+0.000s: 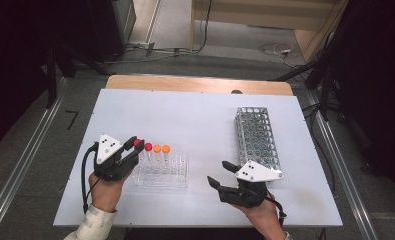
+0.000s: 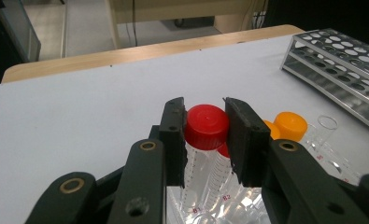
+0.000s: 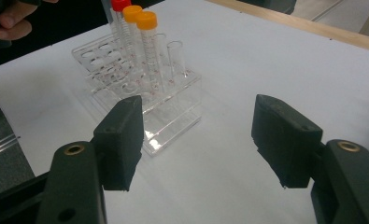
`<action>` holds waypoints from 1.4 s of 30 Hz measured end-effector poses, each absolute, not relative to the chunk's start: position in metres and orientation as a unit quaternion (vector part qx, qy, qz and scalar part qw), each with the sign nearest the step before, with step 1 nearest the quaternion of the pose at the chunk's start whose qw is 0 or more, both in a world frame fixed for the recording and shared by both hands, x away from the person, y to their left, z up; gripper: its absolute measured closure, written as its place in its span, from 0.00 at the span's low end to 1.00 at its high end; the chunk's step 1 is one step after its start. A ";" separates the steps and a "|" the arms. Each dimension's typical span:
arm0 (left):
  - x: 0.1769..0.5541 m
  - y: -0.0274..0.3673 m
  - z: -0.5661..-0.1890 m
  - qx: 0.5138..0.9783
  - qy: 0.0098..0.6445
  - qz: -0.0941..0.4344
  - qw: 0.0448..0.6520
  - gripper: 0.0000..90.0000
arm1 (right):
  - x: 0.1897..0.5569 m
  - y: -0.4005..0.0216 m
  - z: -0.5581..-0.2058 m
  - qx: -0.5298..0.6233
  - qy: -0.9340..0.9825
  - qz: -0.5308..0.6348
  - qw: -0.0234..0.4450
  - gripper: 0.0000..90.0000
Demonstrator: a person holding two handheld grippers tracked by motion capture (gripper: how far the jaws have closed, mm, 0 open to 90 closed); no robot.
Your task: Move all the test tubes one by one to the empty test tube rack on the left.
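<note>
A clear plastic rack on the white table holds two red-capped and two orange-capped tubes. My left gripper is shut on the cap of the leftmost red-capped tube, which stands in the rack's corner hole. A second red cap sits just behind it. My right gripper rests open near the table's front edge, right of the rack, nothing between its jaws. One uncapped glass tube stands in the rack beside the orange caps.
A long metal wire rack lies on the table's right side, beyond my right gripper. The table's far wooden edge borders the floor with cables. Bare white surface stretches between the two racks.
</note>
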State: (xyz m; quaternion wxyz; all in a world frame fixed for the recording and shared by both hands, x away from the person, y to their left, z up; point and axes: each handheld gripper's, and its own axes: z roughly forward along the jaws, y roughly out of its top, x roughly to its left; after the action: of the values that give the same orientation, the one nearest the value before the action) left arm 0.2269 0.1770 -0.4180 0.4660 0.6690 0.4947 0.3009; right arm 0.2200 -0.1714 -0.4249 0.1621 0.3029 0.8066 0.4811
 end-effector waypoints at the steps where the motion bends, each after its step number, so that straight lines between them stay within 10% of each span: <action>1: 0.227 0.177 -0.419 0.670 0.494 0.298 0.466 0.77 | 0.220 -0.172 -0.425 0.303 0.806 0.481 0.162 0.36; 18: 0.224 0.180 -0.417 0.664 0.500 0.287 0.476 0.68 | 0.220 -0.172 -0.425 0.304 0.806 0.481 0.164 0.36; 42: 0.221 0.182 -0.413 0.655 0.518 0.269 0.480 0.30 | 0.223 -0.175 -0.427 0.313 0.801 0.481 0.169 0.36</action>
State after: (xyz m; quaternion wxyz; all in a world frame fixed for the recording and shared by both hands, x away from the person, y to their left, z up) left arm 0.2205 0.1819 -0.4134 0.4801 0.6548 0.5180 0.2692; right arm 0.2231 -0.1753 -0.4266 0.1690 0.3127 0.8014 0.4811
